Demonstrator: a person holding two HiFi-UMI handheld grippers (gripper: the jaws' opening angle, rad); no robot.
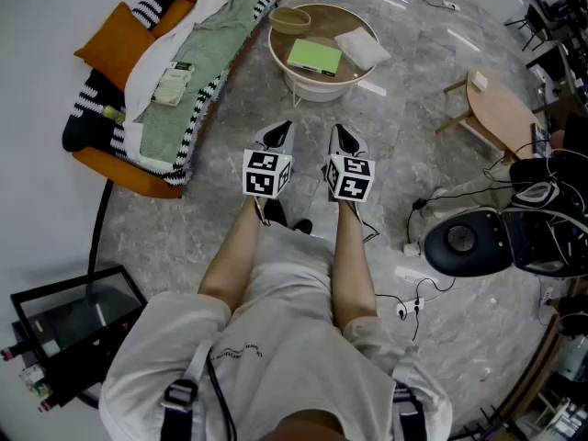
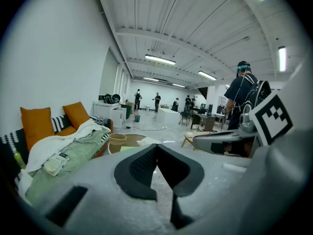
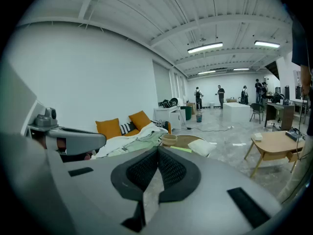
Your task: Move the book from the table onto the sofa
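A green book [image 1: 314, 56] lies flat on the round tan table [image 1: 303, 88], up ahead in the head view. The sofa [image 1: 138, 180] stands to its left, orange, draped with a green blanket [image 1: 197, 49] and a striped throw. My left gripper [image 1: 280, 131] and right gripper [image 1: 344, 136] are held side by side over the floor, short of the table, both shut with nothing between the jaws. In the left gripper view the book [image 2: 126, 149] shows as a thin green strip beyond the gripper [image 2: 156, 148]. The right gripper view has the book [image 3: 181, 149] just past the closed gripper [image 3: 158, 150].
A woven bowl [image 1: 289, 19] and a white cushion [image 1: 361, 47] share the round table. A packet [image 1: 171, 83] lies on the sofa blanket. A low wooden table [image 1: 501, 108] stands at the right, with a black round device [image 1: 464, 242] and cables nearer. A black glass case [image 1: 73, 315] is at lower left.
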